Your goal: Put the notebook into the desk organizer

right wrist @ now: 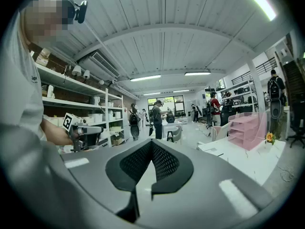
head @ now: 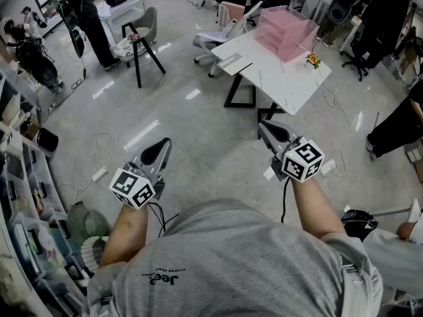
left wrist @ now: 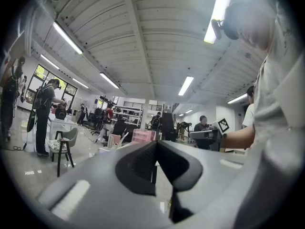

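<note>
Both tools are clamped shut and empty as a person faces a white surface (head: 291, 84), which lies well beyond the tips of the right tool (head: 266, 127) and farther still from the left tool (head: 162, 144). A flat grey item (head: 229, 61), probably the notebook, lies on the surface apart from the pink desk organizer (head: 284, 30). It looks thin, light and slightly bendy, so pinching its spine edge seems wisest. Only the head view shows it lying flat, while the right gripper view shows the organizer's tiers side-on.

Glossy grey floor (head: 198, 131), pink translucent plastic desk organizer (head: 285, 33), smooth matt white table (head: 277, 78)
</note>
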Tool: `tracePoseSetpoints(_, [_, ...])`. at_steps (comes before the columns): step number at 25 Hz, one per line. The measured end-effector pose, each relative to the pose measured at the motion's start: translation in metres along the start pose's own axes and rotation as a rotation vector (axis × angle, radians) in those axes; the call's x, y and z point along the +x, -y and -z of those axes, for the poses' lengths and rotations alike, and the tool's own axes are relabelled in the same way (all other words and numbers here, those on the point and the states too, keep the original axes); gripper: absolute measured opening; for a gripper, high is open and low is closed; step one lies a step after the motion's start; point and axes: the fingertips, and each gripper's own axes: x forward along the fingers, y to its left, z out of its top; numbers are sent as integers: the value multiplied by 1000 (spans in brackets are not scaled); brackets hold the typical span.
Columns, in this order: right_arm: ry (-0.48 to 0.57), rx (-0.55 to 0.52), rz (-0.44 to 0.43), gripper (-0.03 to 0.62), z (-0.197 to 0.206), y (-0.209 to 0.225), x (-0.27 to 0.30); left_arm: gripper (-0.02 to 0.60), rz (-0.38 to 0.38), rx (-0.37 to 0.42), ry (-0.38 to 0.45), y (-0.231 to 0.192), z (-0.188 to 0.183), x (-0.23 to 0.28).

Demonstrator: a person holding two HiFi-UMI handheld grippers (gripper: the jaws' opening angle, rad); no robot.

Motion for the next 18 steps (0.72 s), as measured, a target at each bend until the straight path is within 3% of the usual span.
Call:
tracePoseSetpoints(15, [17,14,8,2,-3,13,-4,58,12,1,0,5,1,10])
tracePoseSetpoints(18, [29,22,-24,3,-5,10,-4,58,12,-1,-3,6,2,12])
